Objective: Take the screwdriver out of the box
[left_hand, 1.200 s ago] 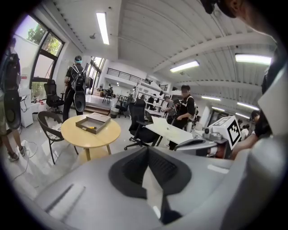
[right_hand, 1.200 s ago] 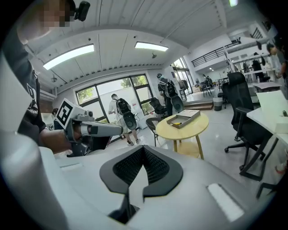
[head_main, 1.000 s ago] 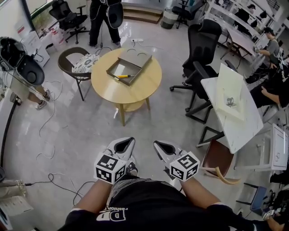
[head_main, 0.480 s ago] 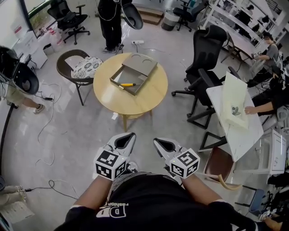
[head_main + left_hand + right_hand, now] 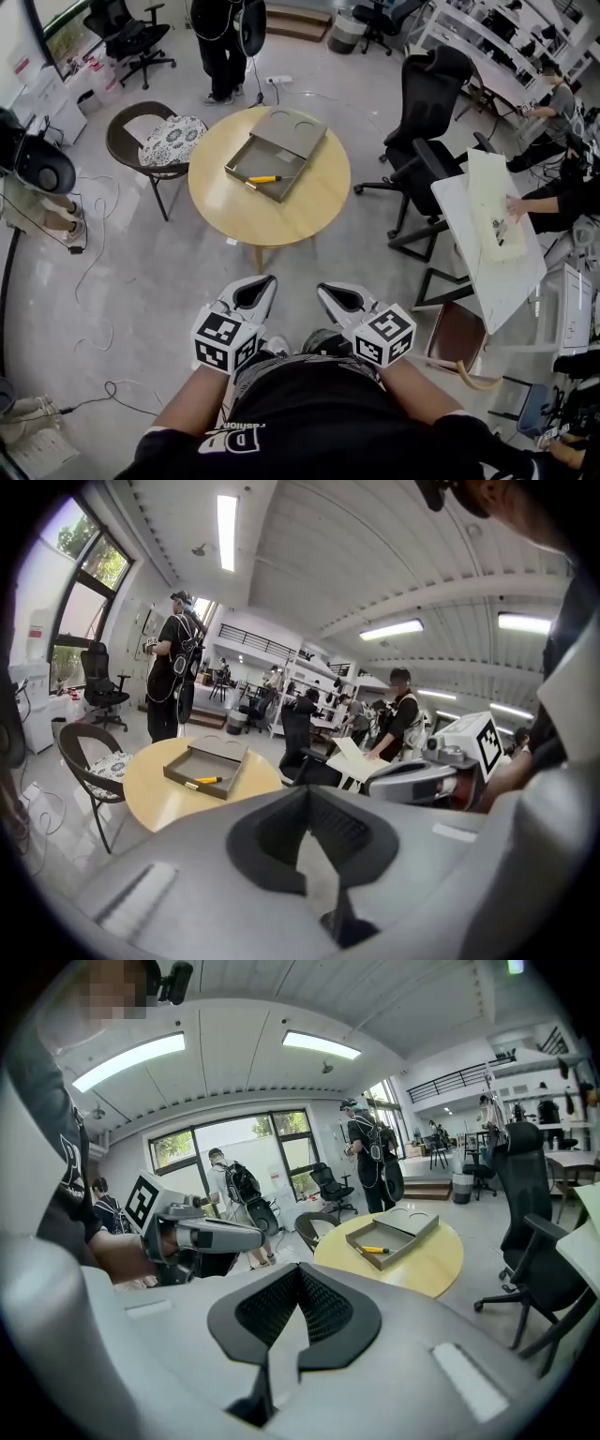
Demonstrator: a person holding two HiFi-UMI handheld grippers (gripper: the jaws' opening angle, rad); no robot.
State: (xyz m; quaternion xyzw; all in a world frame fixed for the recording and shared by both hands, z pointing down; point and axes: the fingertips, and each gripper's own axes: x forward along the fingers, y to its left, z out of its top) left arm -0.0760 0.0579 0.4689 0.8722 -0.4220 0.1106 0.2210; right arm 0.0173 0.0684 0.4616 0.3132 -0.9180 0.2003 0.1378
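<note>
Left gripper (image 5: 254, 289) and right gripper (image 5: 341, 298) both empty, fingers pressed together, well short of the round tabletop (image 5: 305, 208). Yellow-handled screwdriver (image 5: 263, 179) lies in the open box (image 5: 251, 154): light, rigid, likely slick, pinch the handle mid-length

Round wooden table (image 5: 302, 208); cushioned brown chair (image 5: 169, 141) left of it, black office chair (image 5: 433, 89) right

The room is bright. Long white ceiling light strips (image 5: 227, 532) and tall glass windows (image 5: 291, 1143) at the far left give the light. The shiny pale grey floor (image 5: 159, 272) shows white glare. Both gripper views bend at the edges, with black corners. Far things look soft, perhaps blurred.
</note>
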